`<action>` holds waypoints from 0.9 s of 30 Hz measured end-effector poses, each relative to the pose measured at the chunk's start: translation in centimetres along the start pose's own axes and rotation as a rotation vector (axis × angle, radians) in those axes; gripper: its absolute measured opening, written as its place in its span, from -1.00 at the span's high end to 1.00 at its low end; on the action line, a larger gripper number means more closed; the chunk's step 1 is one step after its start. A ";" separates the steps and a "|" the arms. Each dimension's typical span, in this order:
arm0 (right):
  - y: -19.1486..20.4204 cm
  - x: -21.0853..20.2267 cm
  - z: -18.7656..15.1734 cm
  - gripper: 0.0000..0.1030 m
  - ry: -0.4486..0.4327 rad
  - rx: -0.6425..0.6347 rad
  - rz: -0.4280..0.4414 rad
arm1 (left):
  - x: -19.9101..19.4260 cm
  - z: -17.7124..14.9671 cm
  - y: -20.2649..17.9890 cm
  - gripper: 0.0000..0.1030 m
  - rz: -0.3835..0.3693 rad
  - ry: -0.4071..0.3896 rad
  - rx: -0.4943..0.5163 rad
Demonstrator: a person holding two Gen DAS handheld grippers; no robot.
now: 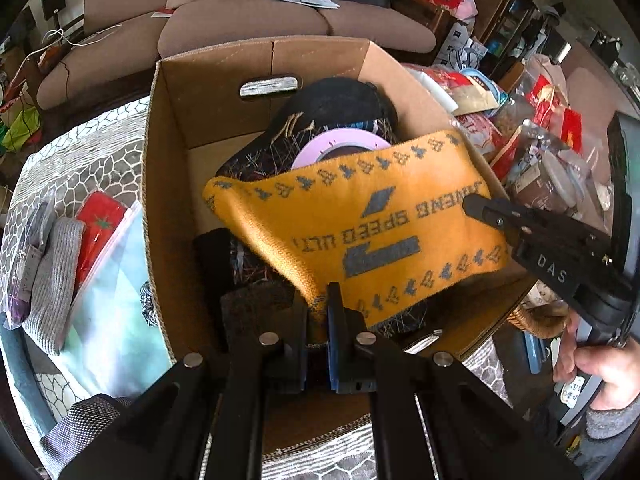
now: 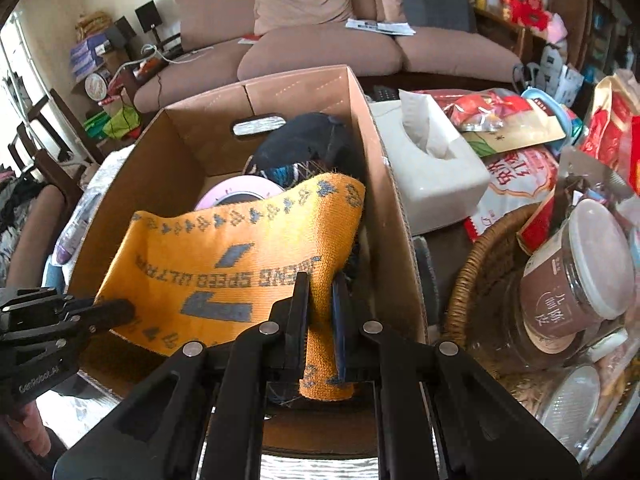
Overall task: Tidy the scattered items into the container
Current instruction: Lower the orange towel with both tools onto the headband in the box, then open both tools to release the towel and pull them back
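Left wrist view: orange knitted cloth (image 1: 360, 220) with grey lettering found stretched over the open top of the cardboard box (image 1: 168, 208), sagging toward the contents, held at two ends. Left gripper (image 1: 318, 312) clamped on the near edge of the cloth, fingers (image 1: 340, 312) nearly together with only the fabric between. Right gripper (image 1: 492, 216) seen entering from the right, pinched on the cloth's far-right edge above the box wall, carried by a hand (image 1: 600, 372) at lower right.

Right wrist view: right gripper (image 2: 320, 308) closed on a bunched fold of the orange knitted cloth (image 2: 240, 256), fabric pressed between both fingers (image 2: 298, 312) and trailing back toward the camera. Left gripper (image 2: 116, 314) noted at the left edge, gripping the opposite end over the box's near-left corner.

Beneath the cloth, inside the box: a pink ring-shaped roll (image 1: 340, 142), partly covered, and a dark garment (image 1: 340, 100) heaped against the far wall below the handle slot (image 1: 270, 86).

Outside the box, left side: a grey knitted item (image 1: 52, 280) and a red packet (image 1: 100, 228) lying on the patterned worktop (image 1: 80, 156). Right side: white tissue box (image 2: 432, 176) just beside the box wall, wicker basket (image 2: 480, 256) with a lidded jar (image 2: 576, 276), red snack bags (image 2: 492, 108) beyond. Brown sofa (image 2: 340, 48) across the background.
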State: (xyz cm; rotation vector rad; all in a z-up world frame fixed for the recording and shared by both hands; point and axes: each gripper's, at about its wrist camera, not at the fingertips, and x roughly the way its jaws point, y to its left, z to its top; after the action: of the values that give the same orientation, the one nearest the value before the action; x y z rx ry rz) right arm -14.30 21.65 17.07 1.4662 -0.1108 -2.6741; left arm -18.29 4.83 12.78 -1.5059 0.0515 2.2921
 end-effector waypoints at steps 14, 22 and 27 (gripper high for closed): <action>-0.2 2.1 -0.4 0.79 0.048 -0.038 -0.066 | 1.4 -0.8 0.0 0.84 0.064 0.041 0.026; -0.6 2.0 -0.4 0.68 0.051 -0.032 -0.071 | 1.6 -0.9 -0.3 0.83 0.100 0.047 0.031; -1.3 1.2 -0.5 0.67 0.035 0.002 -0.049 | 1.2 -0.9 -0.5 0.77 0.135 0.038 0.038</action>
State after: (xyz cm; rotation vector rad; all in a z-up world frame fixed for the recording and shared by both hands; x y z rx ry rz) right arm -14.60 22.75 15.63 1.5353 -0.0762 -2.6861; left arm -17.73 5.45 11.39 -1.5710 0.2120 2.3524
